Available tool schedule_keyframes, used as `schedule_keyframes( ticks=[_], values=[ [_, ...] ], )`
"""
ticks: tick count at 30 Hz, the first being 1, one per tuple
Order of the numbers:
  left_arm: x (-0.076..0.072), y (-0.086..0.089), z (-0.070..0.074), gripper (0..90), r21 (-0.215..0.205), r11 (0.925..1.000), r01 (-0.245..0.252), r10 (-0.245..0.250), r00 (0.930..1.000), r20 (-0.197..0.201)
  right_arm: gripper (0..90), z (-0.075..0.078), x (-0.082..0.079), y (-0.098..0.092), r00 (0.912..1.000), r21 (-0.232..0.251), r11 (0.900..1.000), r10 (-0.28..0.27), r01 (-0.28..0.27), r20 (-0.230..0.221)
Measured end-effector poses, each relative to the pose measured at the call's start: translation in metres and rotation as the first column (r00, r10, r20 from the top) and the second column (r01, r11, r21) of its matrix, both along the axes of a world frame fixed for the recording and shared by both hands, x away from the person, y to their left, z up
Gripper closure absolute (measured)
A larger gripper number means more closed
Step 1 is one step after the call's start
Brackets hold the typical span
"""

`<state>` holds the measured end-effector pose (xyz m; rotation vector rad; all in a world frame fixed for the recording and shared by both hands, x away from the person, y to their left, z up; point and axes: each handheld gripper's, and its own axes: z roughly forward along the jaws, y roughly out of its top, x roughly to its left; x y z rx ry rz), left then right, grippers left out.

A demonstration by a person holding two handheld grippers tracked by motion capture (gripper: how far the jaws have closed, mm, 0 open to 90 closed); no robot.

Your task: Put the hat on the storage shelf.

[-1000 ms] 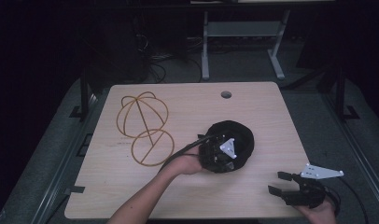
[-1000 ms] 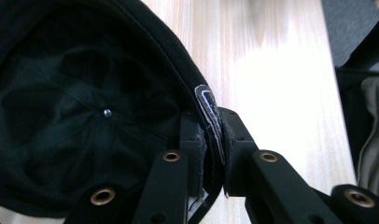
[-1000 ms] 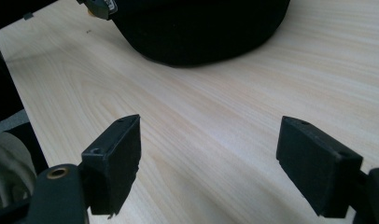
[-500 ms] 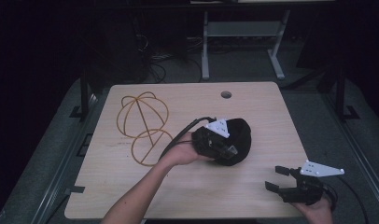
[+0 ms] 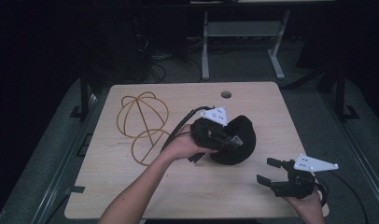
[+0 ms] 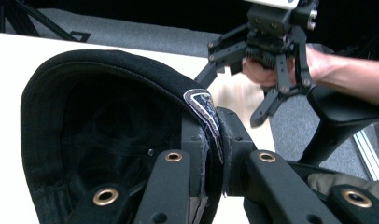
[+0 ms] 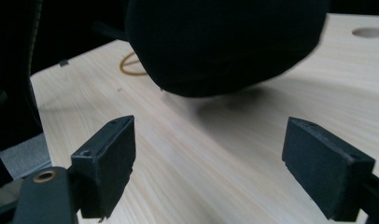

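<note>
Light wood tabletop (image 5: 131, 186) under me, dark floor and a grey metal stand (image 5: 243, 42) behind it

Landmark for everything below: the black fabric cap (image 5: 239, 140), roughly mid-table, slightly toward my right

- My left gripper (image 5: 222, 135) is clamped hard on the cap's rim. In the left gripper view both jaws pinch the edge right at the small white-edged sewn label (image 6: 204, 105), cap opening facing the camera, dark lining visible
- Cap sits tilted in that grip. In the right gripper view its underside looks clear of the wood with a shadow beneath, but I can't confirm from the high view whether any part touches the table
- My left hand (image 5: 185, 144) wraps the gripper body just left of the cap, cable looping off behind it
- My right gripper (image 5: 267, 170) is near the cap's front right, apart from it, jaws wide and they have just been opening, nothing between them. Right gripper view: both black pads (image 7: 108, 158) spread over bare wood, cap ahead of them
- Thin yellow wire frame of hoops (image 5: 143, 123) lies flat well left of the cap, untouched
- Round cable hole (image 5: 226, 94) in the tabletop just behind the cap
</note>
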<state>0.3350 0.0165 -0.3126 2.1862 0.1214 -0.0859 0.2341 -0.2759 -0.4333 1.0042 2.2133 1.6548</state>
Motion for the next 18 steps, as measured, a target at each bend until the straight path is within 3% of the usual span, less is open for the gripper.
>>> schedule_keyframes(
  ticks=[6, 18],
  values=[
    [-0.002, -0.011, 0.007, 82.7, -0.005, 0.9999, 0.015, -0.015, 0.9998, 0.014, 17.1, 0.005, 0.004, 0.011, 0.9994, 0.025, 1.000, 0.011, -0.012, 0.033],
    [-0.011, -0.039, 0.008, 82.7, -0.002, 0.9975, 0.070, -0.070, 0.9973, 0.021, 22.5, 0.008, 0.010, 0.013, 0.9988, 0.054, 0.999, 0.005, -0.008, 0.050]
  ],
)
